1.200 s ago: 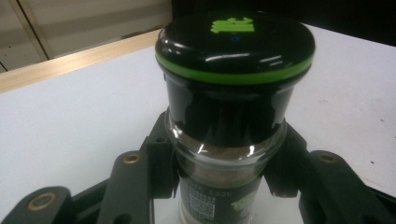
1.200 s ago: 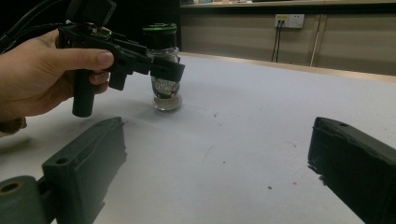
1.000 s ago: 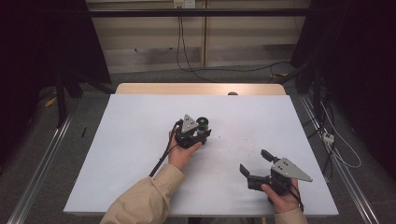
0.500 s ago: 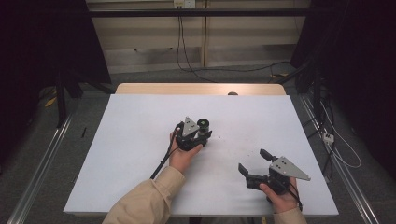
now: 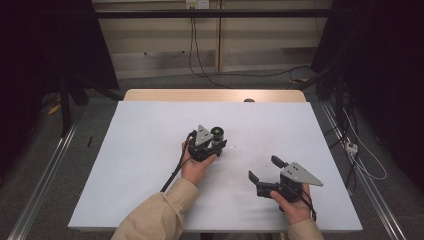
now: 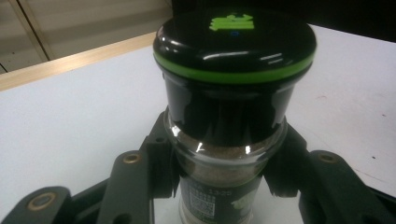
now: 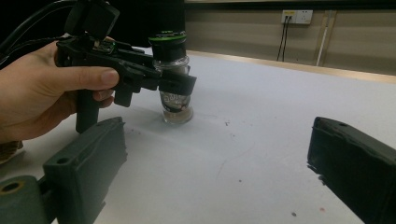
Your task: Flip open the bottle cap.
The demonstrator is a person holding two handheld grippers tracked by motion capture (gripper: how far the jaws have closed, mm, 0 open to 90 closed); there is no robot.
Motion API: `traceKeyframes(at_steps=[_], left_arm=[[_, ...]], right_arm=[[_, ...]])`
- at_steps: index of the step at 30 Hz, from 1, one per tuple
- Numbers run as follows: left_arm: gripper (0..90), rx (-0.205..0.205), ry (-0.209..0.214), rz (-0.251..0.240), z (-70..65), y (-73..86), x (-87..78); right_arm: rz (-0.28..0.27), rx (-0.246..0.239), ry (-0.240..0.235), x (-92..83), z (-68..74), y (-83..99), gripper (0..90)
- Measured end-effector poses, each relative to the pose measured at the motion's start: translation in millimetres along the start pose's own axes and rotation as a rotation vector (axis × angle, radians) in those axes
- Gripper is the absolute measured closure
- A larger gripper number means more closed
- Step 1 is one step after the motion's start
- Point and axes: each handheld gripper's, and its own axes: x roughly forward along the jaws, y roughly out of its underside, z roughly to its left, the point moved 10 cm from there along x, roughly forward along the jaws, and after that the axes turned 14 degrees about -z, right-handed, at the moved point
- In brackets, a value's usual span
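A glass spice jar (image 5: 218, 135) with a black lid ringed in green stands upright on the white table top (image 5: 145, 150) near its middle. My left gripper (image 5: 216, 143) is shut on the jar just under the lid. In the left gripper view the jar (image 6: 231, 88) rises between the two black jaws, which press on its neck from both sides. My right gripper (image 5: 265, 169) lies low at the front right, open with nothing between its jaws. In the right gripper view it (image 7: 219, 163) looks toward the jar (image 7: 174, 100) and the left gripper (image 7: 170, 84) held by a hand.
The white top has a few small specks and a wooden strip (image 5: 215, 95) along its far edge. Metal rails (image 5: 45, 170) run along the floor on both sides, and cables (image 5: 360, 155) lie on the floor at the right. Dark curtains flank the table.
The right gripper has drifted slightly to the left and farther onto the table. The left gripper and the jar have kept still.
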Motion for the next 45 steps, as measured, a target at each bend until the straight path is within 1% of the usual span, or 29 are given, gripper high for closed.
traceKeyframes(at_steps=[4,6,9,10,11,12,18,20,23,26,28,31,34,36,38,42,45], left_arm=[[53.2,0.001,-0.001,0.001,0.0,0.0,0.1],[53.2,-0.008,-0.001,-0.001,0.1,-0.1,0.2],[53.3,0.0,0.0,0.0,-0.1,0.0,0.1],[53.2,-0.003,0.001,-0.001,-0.1,0.0,0.2],[53.2,-0.004,0.001,-0.001,-0.1,0.0,0.2],[53.2,-0.001,0.002,0.0,0.0,0.1,0.1],[53.3,-0.002,0.001,-0.001,-0.2,0.0,0.1],[53.2,-0.003,-0.001,0.0,-0.3,0.1,0.1],[53.3,-0.005,0.002,0.0,0.1,0.1,0.2],[53.3,-0.003,0.002,0.0,-0.2,0.1,0.1],[53.3,-0.004,0.003,0.0,-0.1,0.1,0.2],[53.3,-0.005,0.003,0.0,0.0,0.1,0.1],[53.3,-0.008,0.002,0.0,0.1,0.2,0.1],[53.3,-0.005,0.003,-0.001,-0.1,0.1,0.3],[53.3,-0.001,0.004,-0.001,0.1,0.1,0.3],[53.3,0.0,0.0,0.001,-0.1,0.2,0.1],[53.3,0.0,0.0,0.0,-0.2,0.2,0.1]], right_arm=[[0.005,-0.001,-0.001,6.0,1.3,-1.1,3.9],[0.01,0.001,-0.003,8.3,2.6,-1.1,4.0],[0.017,-0.007,-0.007,11.9,4.1,-1.2,4.2],[0.017,-0.004,-0.006,13.3,4.5,-1.4,4.2],[0.021,-0.011,-0.008,14.3,4.2,-1.2,4.3],[0.019,-0.001,-0.002,15.9,4.4,-1.8,4.4],[0.032,-0.002,-0.007,26.4,7.4,-2.2,5.7],[0.034,0.001,-0.01,30.1,8.9,-2.7,9.2],[0.045,-0.004,0.004,35.0,8.2,-3.0,12.3],[0.046,0.016,0.0,38.5,9.4,-3.9,15.6],[0.05,0.015,0.004,41.0,9.9,-3.9,16.6],[0.052,0.002,-0.006,45.4,13.1,-5.0,21.9],[0.056,0.023,-0.017,50.3,16.5,-6.6,28.6],[0.065,0.012,-0.021,53.1,17.8,-6.8,33.7],[0.071,0.013,-0.025,56.1,18.9,-6.7,35.7],[0.087,0.021,-0.031,61.8,21.1,-6.0,43.7],[0.093,0.037,-0.03,65.5,22.8,-6.8,49.6]])
